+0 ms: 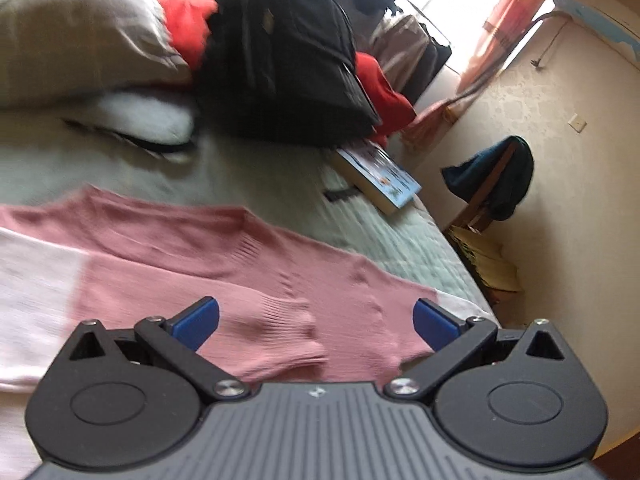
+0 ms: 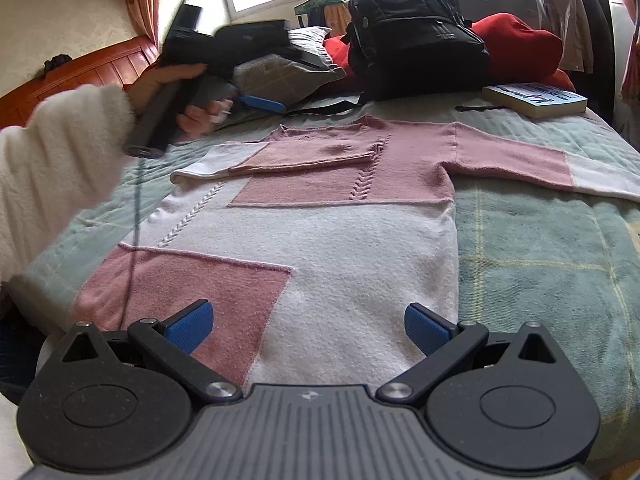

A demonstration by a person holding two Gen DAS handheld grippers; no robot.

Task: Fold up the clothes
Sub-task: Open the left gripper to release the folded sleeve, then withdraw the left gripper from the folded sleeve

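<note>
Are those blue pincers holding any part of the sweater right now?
No. Both the left gripper and the right gripper are open and hold nothing; the pink and white sweater lies flat on the bed.

Pink-and-white colour-block knit sweater (image 2: 340, 236) lies flat, front up; one sleeve folded across the chest, the other extended; hem directly ahead of the right fingers (image 2: 426, 328).

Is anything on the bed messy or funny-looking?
The sweater is lopsided: one sleeve is folded across the chest, the other sleeve sticks straight out. A backpack, a book and red clothes crowd the bed beyond it. Nothing looks torn or spilled.
</note>
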